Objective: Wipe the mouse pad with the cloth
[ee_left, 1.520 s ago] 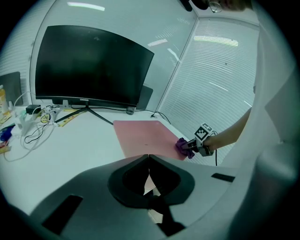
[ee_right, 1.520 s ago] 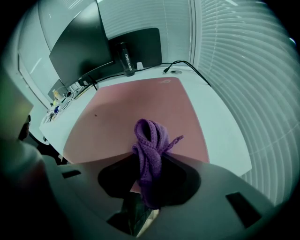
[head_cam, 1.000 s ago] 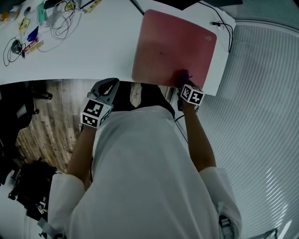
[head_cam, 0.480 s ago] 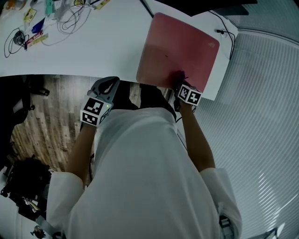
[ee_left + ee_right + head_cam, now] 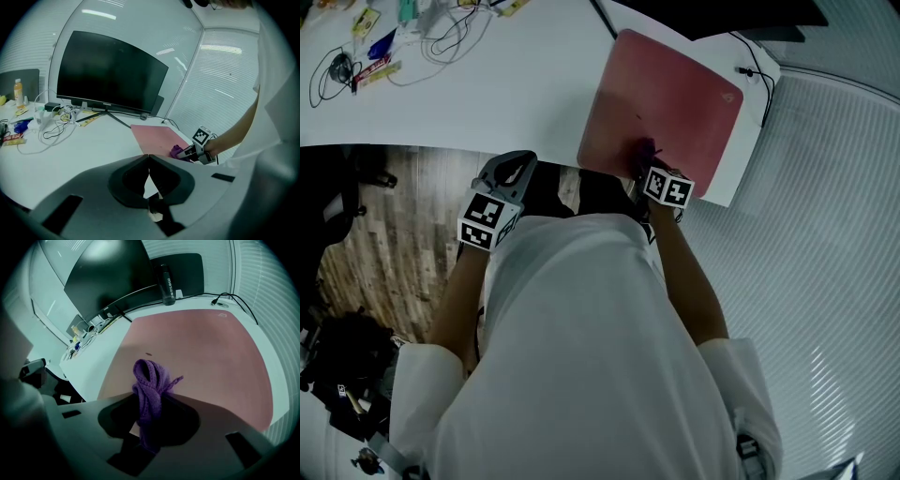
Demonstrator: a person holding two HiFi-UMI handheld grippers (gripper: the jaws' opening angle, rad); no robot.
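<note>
Left gripper [image 5: 517,169]: grey two-jaw tool with a black-and-white marker cube, held off the desk over the wood-plank floor [image 5: 384,244], just in front of the desk's near edge. Its own view [image 5: 149,157] shows the jaws pressed together at the tips with nothing between them.
Desk clutter: tangled thin cables and small coloured packets [image 5: 412,37] lie at the far-left end of the desk, well apart from the pad.
Desk: white curved tabletop [image 5: 506,103] that carries everything else.
Monitor: wide black screen on a thin-legged stand [image 5: 110,75], at the back of the desk.
Mouse pad: flat pink rectangular mat [image 5: 675,94] [image 5: 201,343] [image 5: 152,135], lying on the right end of the desk and turned at a slight angle to its edge.
Cloth: small bunched purple knitted rag [image 5: 645,149] [image 5: 150,378] [image 5: 176,150], lying against the pad close to its near edge.
Right gripper [image 5: 649,165] [image 5: 148,411] [image 5: 191,152]: matching tool with marker cube, reaching over the pad's near edge. Its jaws are clamped on the cloth, whose loops bulge out past the tips.
Black bottle [image 5: 167,280]: upright beyond the pad's far edge.
Black cable [image 5: 757,67]: runs over the desk's right corner, just beside the pad.
</note>
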